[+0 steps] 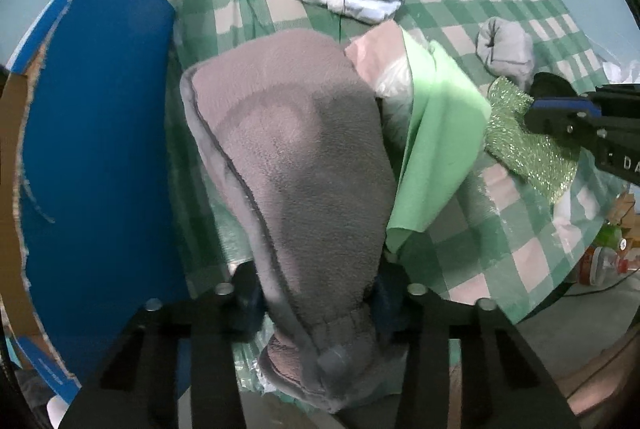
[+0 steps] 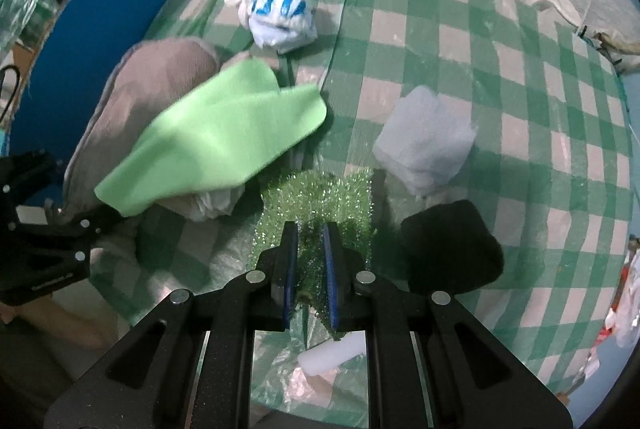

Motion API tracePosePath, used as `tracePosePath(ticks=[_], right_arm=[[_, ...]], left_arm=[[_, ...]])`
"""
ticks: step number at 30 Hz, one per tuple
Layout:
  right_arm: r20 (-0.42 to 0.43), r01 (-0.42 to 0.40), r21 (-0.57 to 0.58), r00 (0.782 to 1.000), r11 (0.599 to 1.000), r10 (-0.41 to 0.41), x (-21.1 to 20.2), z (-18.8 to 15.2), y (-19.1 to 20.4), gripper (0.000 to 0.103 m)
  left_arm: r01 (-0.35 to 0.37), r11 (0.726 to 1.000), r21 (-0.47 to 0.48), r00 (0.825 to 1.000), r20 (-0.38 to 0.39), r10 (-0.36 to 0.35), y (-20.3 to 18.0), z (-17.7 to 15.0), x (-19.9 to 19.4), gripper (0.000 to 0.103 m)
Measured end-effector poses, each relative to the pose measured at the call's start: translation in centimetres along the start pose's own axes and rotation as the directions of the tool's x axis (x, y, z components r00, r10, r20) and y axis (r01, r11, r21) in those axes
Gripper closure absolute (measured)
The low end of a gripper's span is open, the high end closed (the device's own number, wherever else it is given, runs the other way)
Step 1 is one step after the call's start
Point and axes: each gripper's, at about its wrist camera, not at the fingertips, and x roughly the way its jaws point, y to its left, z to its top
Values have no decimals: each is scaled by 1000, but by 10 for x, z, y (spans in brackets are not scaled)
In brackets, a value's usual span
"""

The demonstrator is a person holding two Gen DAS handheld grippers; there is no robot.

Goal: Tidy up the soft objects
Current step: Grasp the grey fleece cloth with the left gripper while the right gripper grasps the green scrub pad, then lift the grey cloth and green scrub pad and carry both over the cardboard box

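Note:
My left gripper is shut on a grey fleece mitt near its elastic cuff; the mitt stretches forward over the checked tablecloth. A light green cloth lies against the mitt's right side, also in the right wrist view. My right gripper is shut on a glittery green scrub cloth, which also shows in the left wrist view. A blue-and-white striped sock bundle, a pale grey cloth and a black cloth lie apart on the table.
A blue cardboard box stands at the table's left edge. A white roll lies below the right gripper. A crumpled plastic bag sits under the green cloth. Bottles and clutter are beyond the right table edge.

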Motion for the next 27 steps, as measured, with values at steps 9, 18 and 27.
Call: tracePosePath(ticks=[9, 18, 27], right_arm=[[75, -29, 39, 997, 999, 26, -32, -2, -5, 92], [127, -49, 55, 991, 997, 41, -54, 2, -5, 92], [176, -57, 62, 983, 996, 45, -79, 3, -3, 92]], left_arm=[[4, 1000, 7, 998, 64, -4, -4, 7, -23, 72], [12, 1000, 26, 988, 156, -16, 12, -18, -79, 72], [-20, 999, 35, 969, 245, 11, 23, -22, -113, 72]])
